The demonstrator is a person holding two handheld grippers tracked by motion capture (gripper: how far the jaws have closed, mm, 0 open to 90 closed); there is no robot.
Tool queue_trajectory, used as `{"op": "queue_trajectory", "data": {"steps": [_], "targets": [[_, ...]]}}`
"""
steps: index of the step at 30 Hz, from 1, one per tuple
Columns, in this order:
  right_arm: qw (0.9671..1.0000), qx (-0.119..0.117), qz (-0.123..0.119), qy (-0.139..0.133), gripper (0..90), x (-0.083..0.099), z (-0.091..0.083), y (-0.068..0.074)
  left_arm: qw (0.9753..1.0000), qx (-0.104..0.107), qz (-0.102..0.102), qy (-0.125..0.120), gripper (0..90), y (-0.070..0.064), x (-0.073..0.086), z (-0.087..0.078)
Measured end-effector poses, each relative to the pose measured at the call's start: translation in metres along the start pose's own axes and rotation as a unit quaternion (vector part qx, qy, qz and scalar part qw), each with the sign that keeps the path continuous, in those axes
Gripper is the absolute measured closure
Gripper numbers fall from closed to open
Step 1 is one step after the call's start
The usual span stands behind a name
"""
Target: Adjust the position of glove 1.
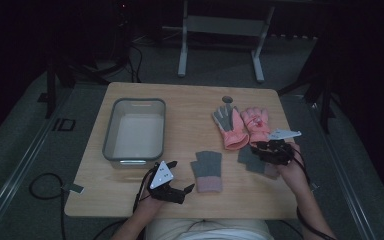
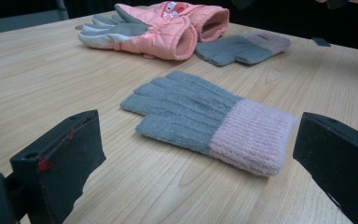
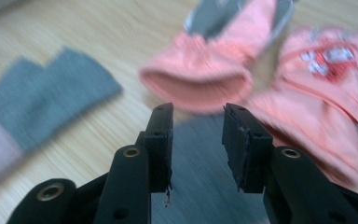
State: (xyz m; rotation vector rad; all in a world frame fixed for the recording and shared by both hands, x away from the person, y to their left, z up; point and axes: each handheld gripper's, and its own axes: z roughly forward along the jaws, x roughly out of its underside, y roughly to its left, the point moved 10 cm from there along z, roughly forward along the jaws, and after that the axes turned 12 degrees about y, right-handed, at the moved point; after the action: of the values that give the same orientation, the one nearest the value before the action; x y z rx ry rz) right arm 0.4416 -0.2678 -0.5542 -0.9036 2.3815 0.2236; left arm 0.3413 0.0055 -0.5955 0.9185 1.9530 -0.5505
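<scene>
1. Your left gripper rests released at the bench's near edge, jaws wide apart, facing the grey knit glove (pink cuff toward you).
2. Your right gripper hovers by the right edge, jaws parted over the second grey glove, grasping nothing.
3. Beyond lie two pink padded gloves.
4. The grey tub sits toward the far-left corner.

Your matt black plastic jaws frame a fuzzy ribbed grey-and-pink knit glove; beyond, puffy quilted salmon-pink fabric gloves lie on smooth pale wood-grain table.
</scene>
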Motion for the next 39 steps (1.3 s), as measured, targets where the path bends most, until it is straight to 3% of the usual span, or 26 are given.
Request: {"op": "queue_trajectory", "data": {"steps": [6, 9, 13, 15, 21, 27, 30, 32, 35, 39], "targets": [[0.9984, -0.034, -0.021, 0.039, 60.4, 0.023, 0.008, -0.024, 1.0, 0.0, -0.001, 0.001, 1.1, 0.0, 0.0, 0.0], [0.9974, -0.04, -0.024, 0.055, 60.1, 0.031, 0.017, -0.03, 1.0, 0.0, -0.002, 0.001, 1.1, 0.0, 0.0, 0.0], [0.9958, -0.047, -0.03, 0.072, 61.9, 0.039, 0.029, -0.032, 1.0, 0.0, -0.002, 0.001, 1.1, 0.0, 0.0, 0.0], [0.9952, -0.063, -0.032, 0.068, 62.0, 0.04, 0.032, -0.031, 1.0, 0.0, -0.002, 0.001, 1.1, 0.0, 0.0, 0.0], [0.99, -0.095, -0.05, 0.091, 62.1, 0.048, 0.041, -0.026, 1.0, 0.001, 0.0, 0.001, 1.1, 0.0, 0.0, 0.0], [0.9914, -0.054, -0.055, 0.106, 75.4, 0.05, 0.041, -0.019, 1.0, 0.001, 0.001, 0.001, 1.1, 0.0, 0.0, 0.0], [0.9929, -0.038, -0.051, 0.101, 82.0, 0.05, 0.039, -0.016, 1.0, 0.001, 0.0, 0.001, 1.1, 0.0, 0.0, 0.0], [0.993, -0.023, -0.062, 0.098, 84.6, 0.051, 0.036, -0.014, 1.0, -0.001, 0.002, 0.001, 1.1, 0.0, 0.0, 0.0], [0.9942, -0.028, -0.061, 0.085, 85.5, 0.049, 0.027, -0.006, 1.0, 0.0, 0.002, 0.001, 1.1, 0.0, 0.0, 0.0], [0.9969, -0.043, -0.035, 0.055, 85.7, 0.042, 0.007, 0.01, 1.0, 0.0, 0.002, 0.001, 1.1, 0.0, 0.0, 0.0]]}}
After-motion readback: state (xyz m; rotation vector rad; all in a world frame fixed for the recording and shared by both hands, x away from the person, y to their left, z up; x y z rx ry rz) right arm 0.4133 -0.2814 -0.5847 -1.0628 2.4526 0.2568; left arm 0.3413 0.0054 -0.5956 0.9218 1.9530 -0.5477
